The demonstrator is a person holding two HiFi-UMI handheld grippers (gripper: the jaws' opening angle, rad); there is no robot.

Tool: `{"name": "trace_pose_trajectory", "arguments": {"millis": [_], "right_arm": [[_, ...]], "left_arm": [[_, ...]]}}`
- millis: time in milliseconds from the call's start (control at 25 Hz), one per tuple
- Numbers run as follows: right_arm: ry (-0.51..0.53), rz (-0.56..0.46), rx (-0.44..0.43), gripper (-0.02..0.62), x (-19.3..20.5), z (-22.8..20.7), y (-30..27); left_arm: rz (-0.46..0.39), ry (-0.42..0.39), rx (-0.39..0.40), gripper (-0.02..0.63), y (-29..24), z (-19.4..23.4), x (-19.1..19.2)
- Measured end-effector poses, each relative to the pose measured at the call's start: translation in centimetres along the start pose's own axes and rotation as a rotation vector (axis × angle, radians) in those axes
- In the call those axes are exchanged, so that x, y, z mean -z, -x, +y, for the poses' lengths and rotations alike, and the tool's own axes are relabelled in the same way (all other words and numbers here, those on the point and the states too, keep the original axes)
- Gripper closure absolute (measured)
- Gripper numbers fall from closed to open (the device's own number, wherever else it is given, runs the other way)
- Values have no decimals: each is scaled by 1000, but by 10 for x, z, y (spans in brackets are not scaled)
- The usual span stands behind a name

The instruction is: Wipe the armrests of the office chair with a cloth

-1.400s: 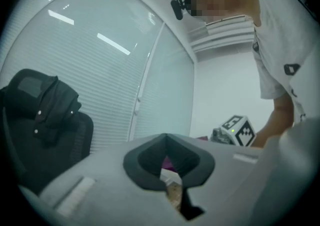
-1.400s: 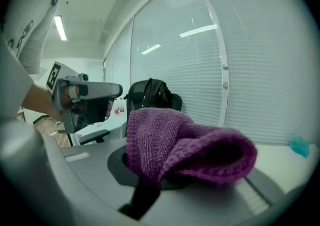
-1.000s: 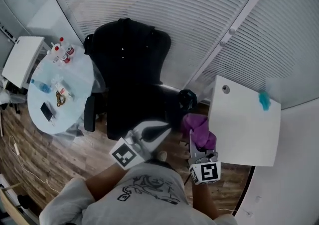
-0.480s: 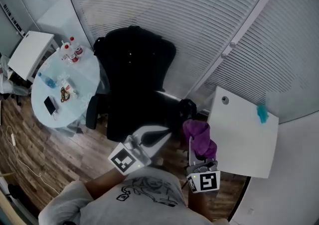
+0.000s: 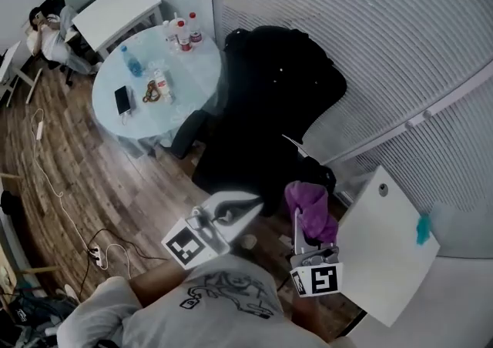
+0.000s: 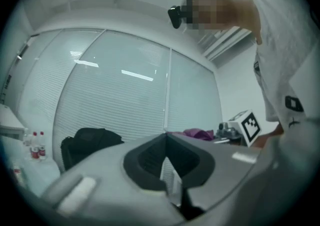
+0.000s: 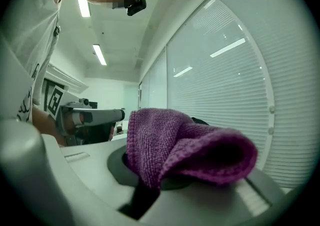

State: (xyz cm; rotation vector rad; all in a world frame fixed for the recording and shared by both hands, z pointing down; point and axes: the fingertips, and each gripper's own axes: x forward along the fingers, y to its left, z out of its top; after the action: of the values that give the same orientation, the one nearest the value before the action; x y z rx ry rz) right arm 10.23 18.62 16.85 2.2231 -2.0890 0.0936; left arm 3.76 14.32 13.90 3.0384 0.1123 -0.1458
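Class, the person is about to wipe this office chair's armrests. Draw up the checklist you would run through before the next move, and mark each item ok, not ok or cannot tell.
1. Purple cloth clamped in the right tool: ok.
2. Left tool free, jaws together on nothing: ok.
3. Office chair in front of the person and in view: ok.
4. Armrest at the chair's left in the head view uncovered: ok.
5. Cloth touching an armrest: cannot tell. It hangs near the chair's other side.
6. Room to move beside the white table, which is close to the right tool: cannot tell.
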Motion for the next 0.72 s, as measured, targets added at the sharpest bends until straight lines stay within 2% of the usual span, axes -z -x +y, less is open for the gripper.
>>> {"name": "trace_pose_trajectory", "arguments": {"millis": [200,360,560,720], "right_arm": [[29,-13,-154,566,-4,49,-34],[45,-26,-236,566,-10,88,-50],[67,-30,-311,566,-12,128,-71],[80,-28,-339,566,-14,153,-90]], "left_arm": [[3,-18,-138,604,50,22,-2],[7,-29,-215,604,85,38,-3],[-18,-47,-283,604,120,57,-11],[-18,-55,-319,604,147,73,-14]]}}
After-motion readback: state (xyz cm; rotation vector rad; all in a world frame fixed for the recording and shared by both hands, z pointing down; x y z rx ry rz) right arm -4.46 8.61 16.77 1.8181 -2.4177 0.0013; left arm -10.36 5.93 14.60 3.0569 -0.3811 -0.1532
